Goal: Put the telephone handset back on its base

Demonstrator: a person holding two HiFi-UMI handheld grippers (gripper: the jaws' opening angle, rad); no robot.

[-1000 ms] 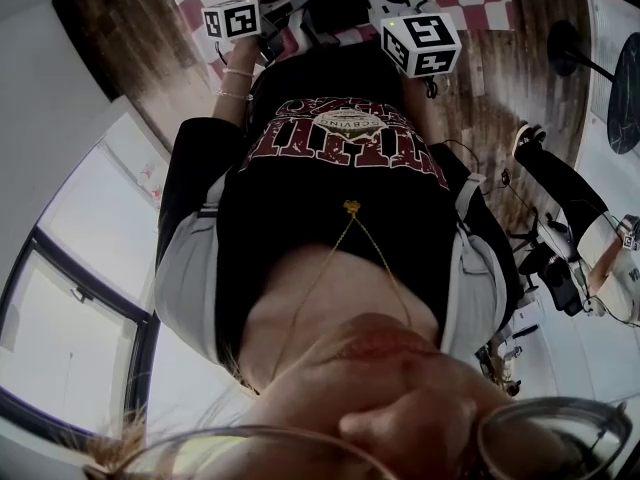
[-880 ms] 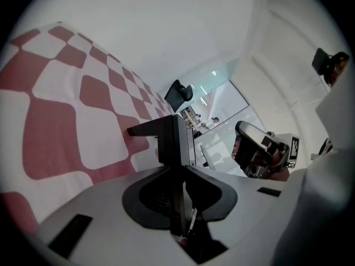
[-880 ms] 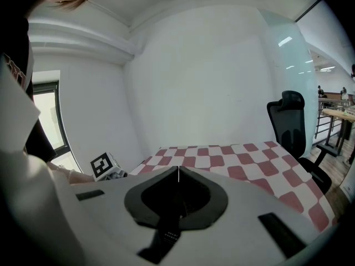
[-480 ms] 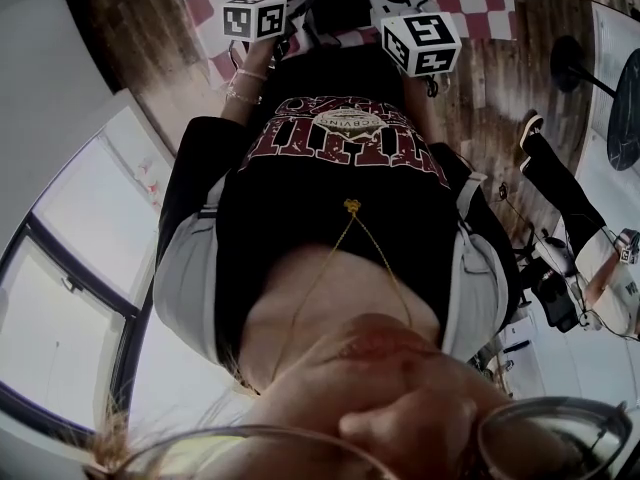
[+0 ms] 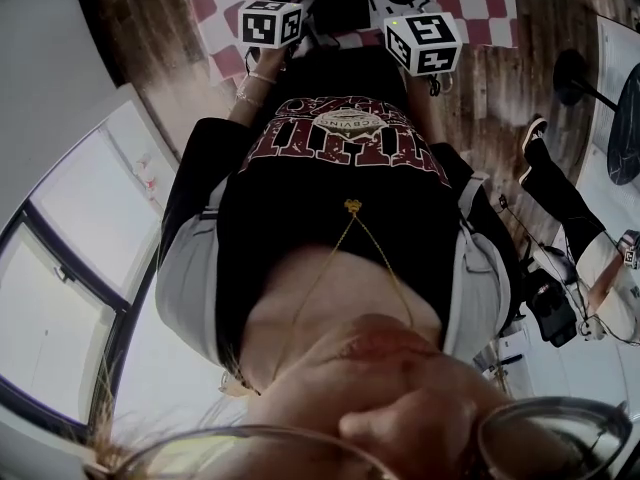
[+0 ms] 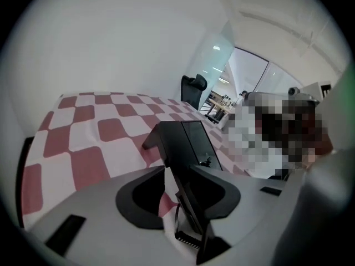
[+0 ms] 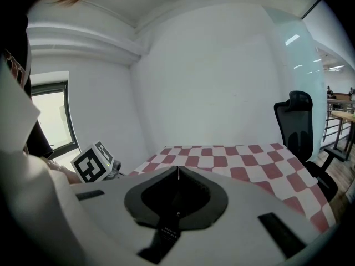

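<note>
In the left gripper view a black telephone part (image 6: 178, 139), long and angular, rests on the red-and-white checked cloth (image 6: 83, 132) and runs down between my left gripper's (image 6: 177, 170) jaws. Those jaws have just been opening. They stand apart, with cloth showing between the left pad and the black part; a thin cord loop (image 6: 176, 219) hangs low in the gap. Whether this part is the handset or the base I cannot tell. My right gripper (image 7: 178, 171) is shut with nothing in it, held above the cloth (image 7: 233, 154). The head view shows only the marker cubes, left (image 5: 272, 23) and right (image 5: 422, 43).
A black office chair (image 7: 300, 121) stands beyond the table's far right. A window (image 7: 50, 112) is on the left wall. The head view shows wooden floor (image 5: 140, 48), a round stand (image 5: 575, 68) and another person's legs (image 5: 575, 218) at the right.
My left gripper's marker cube has shifted right, closer to the right cube, and rolled so that other marker faces show. The right cube has stayed put.
</note>
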